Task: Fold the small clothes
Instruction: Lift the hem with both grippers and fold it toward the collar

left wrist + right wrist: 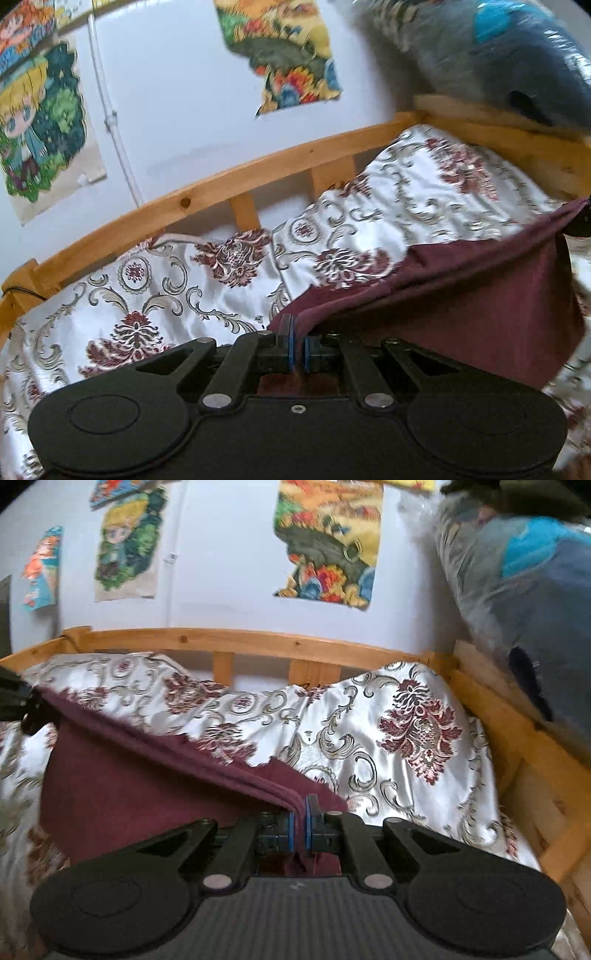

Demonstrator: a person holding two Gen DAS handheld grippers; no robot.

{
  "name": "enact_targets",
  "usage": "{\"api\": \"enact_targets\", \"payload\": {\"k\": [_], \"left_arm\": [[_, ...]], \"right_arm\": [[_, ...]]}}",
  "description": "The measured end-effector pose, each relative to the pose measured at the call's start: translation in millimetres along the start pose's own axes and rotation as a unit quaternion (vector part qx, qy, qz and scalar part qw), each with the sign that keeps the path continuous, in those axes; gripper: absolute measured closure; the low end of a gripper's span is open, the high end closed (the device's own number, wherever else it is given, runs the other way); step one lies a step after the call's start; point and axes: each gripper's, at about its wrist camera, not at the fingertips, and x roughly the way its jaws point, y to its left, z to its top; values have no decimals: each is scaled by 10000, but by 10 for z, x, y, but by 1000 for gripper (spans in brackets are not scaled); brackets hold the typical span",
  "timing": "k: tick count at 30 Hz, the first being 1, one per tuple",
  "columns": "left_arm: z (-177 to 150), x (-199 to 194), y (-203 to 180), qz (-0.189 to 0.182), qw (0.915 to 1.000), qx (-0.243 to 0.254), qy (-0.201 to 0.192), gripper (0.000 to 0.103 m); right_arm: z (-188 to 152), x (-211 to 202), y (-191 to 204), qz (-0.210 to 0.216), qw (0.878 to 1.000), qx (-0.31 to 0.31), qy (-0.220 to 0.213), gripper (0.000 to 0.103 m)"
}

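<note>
Here both sets of jaws are pressed together on cloth. The left gripper (297,345) has its blue pads clamped on the near-left corner of a maroon garment (461,295), the hem bunched between them. The right gripper (300,821) pinches the opposite corner of the same maroon garment (147,775), with a doubled seam running straight into the closed pads.

Outward from the jaws, the cloth is stretched between the two grippers. In the left wrist view its top edge runs up and to the right; in the right wrist view it runs up and to the left, ending at a dark shape at the frame edge that is probably the other gripper, though blur makes that uncertain. The panel below that taut edge hangs down toward the patterned bedspread (166,295), which covers a bed with a wooden rail (221,192) along a white wall with posters (280,55). A plastic-wrapped bundle (524,602) sits at the far right corner.

The step in hand looks like carrying the lifted edge across to make a fold, both corners held and the garment partly off the bed. The next move calls for keeping the two grippers level and evenly spaced so the edge stays straight, then lowering it onto the matching edge of the garment before the pads let go. Slack or a twist between the grippers would leave a crooked crease.
</note>
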Motion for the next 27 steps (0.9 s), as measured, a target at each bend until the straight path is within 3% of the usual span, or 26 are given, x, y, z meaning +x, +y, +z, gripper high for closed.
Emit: {"api": "enact_targets", "payload": {"k": [4, 11, 18, 21, 27], "left_arm": [[-25, 501, 12, 209, 9997, 7, 117, 98], [-212, 1225, 122, 171, 9968, -676, 395, 97], [-426, 1457, 150, 176, 9957, -778, 481, 93], [-461, 1482, 248, 79, 9938, -982, 509, 84], [-476, 1508, 495, -208, 9853, -1587, 593, 78]], "right_arm": [[85, 577, -40, -87, 9997, 40, 211, 96], [10, 1250, -70, -287, 9978, 319, 504, 96], [-82, 1567, 8, -424, 9961, 225, 741, 95], [-119, 1655, 11, -510, 9945, 309, 856, 95], [-214, 1739, -91, -450, 9916, 717, 975, 94]]}}
